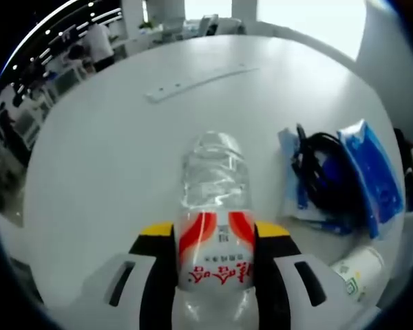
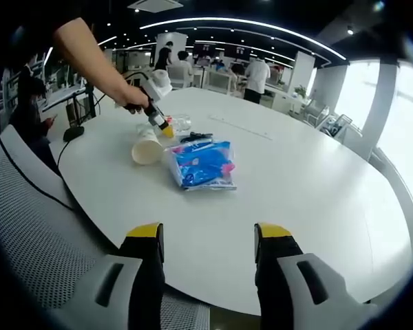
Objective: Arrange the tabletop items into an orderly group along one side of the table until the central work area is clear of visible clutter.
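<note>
A clear water bottle (image 1: 215, 227) is clamped between the left gripper (image 1: 215, 237) jaws at lower centre. The right gripper (image 2: 208, 237) is held open and empty, below the blue packet (image 2: 201, 165).

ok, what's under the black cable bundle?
In the left gripper view the black cable bundle lies on a white packet with blue print, beside the blue tissue pack. The bundle hides the packet's middle.

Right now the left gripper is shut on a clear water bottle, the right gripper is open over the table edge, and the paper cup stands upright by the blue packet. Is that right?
One detail is wrong: the paper cup lies on its side, as the right gripper view shows. The left gripper does hold the water bottle, the right gripper is open, and the cup is beside the blue packet.
</note>
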A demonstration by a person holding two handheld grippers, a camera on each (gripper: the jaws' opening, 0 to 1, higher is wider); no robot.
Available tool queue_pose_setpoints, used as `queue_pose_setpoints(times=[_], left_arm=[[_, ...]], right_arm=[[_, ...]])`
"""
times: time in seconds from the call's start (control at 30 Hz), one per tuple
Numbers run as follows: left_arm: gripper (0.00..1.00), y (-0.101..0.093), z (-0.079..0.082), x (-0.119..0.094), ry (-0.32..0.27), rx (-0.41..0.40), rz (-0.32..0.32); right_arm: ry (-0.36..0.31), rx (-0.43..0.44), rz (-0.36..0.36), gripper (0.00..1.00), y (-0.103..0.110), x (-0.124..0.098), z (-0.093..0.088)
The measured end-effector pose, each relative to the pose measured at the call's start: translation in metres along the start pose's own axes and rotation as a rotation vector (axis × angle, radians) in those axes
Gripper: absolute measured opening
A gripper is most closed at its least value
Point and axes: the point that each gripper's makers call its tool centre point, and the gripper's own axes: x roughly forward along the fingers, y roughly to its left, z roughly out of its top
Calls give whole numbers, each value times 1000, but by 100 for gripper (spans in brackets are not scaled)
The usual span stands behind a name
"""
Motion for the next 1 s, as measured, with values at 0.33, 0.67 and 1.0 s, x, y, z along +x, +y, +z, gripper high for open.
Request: queue_pose_setpoints(times=[0.33, 0.67, 1.0], left_arm=[[34, 1, 1, -1, -16, 14, 15], [32, -6, 1, -1, 22, 67, -33], [32, -2, 2, -9, 63, 109, -33]], right_arm=[[1, -1, -2, 51, 0, 0, 0], [-14, 0, -15, 53, -3, -1, 3], [-32, 3, -28, 57, -6, -1, 6]])
